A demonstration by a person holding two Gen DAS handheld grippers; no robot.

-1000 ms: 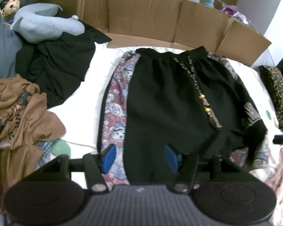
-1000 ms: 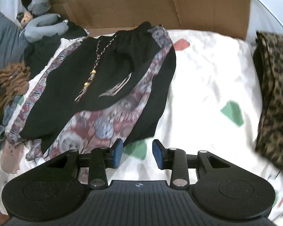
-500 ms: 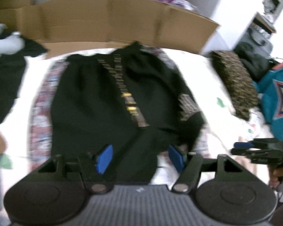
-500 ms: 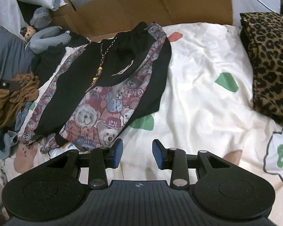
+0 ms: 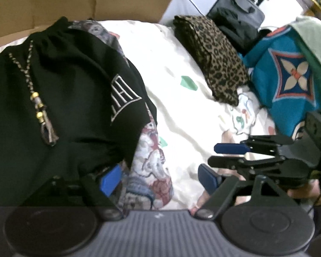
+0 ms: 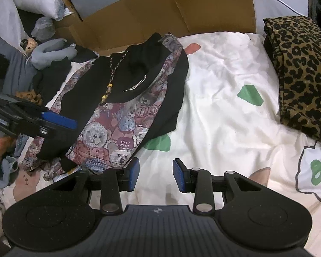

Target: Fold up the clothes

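Black fabric fills most of my left view: the shorts (image 5: 60, 98) lie spread on the bed sheet (image 5: 182, 111), their bear-print panel (image 6: 115, 126) showing along the edges and at the near hem. A braided drawstring (image 5: 35, 98) with yellow beads runs down the front, and a white block logo (image 5: 122, 98) sits on one leg.

My left gripper (image 5: 158, 180) has its jaws wide apart and holds nothing; one blue pad is right at the hem where black cloth meets the bear print, the other is over bare sheet. My right gripper (image 6: 156, 174) is also parted, jaws empty, hovering over white sheet just beside the shorts' lower corner. From the left camera I see it side-on, near my own fingers.

Behind the shorts stands a cardboard wall (image 6: 171, 10). A folded leopard-print garment (image 6: 299, 68) lies well apart to the right. A grey plush (image 6: 51, 53) and loose dark clothes (image 6: 51, 79) crowd the far left.
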